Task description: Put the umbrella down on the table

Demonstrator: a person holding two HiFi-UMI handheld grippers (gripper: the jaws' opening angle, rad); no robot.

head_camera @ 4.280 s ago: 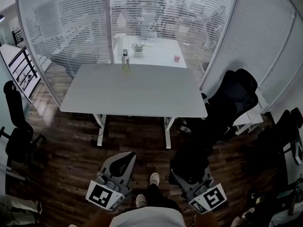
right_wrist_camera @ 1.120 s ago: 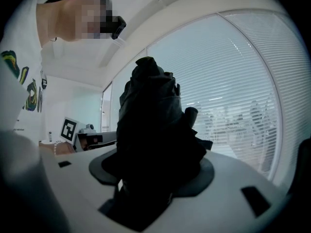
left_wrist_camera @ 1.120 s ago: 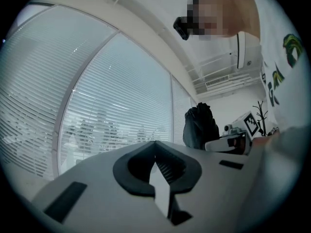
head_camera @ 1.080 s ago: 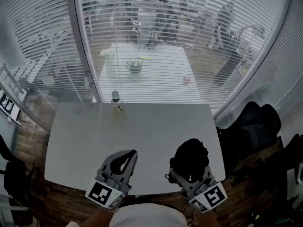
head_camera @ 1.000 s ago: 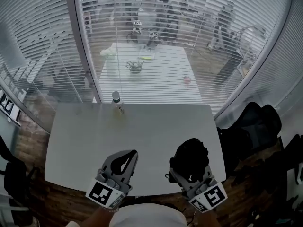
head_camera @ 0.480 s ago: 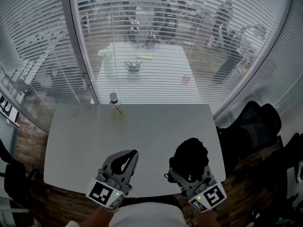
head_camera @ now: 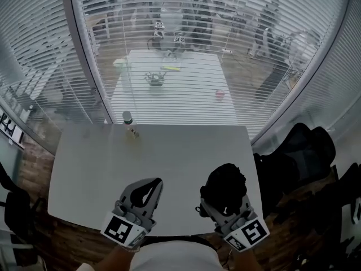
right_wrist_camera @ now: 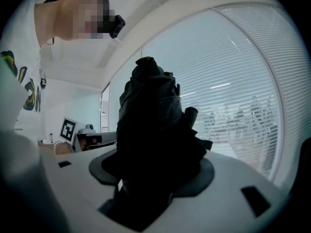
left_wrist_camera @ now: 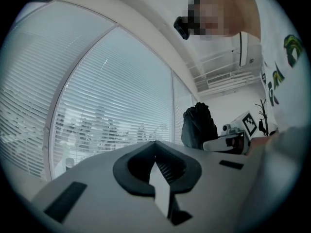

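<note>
While right gripper [head_camera: 221,185] clamps black crumpled folded umbrella [right_wrist_camera: 153,125], left gripper [head_camera: 152,183] closed, empty.

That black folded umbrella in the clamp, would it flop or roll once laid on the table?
Probably floppy: the umbrella shows loose, crumpled fabric folds bulging round the right gripper. It likely won't roll far on the table, since the bunched cloth looks uneven. It seems light, held by one gripper.
</note>
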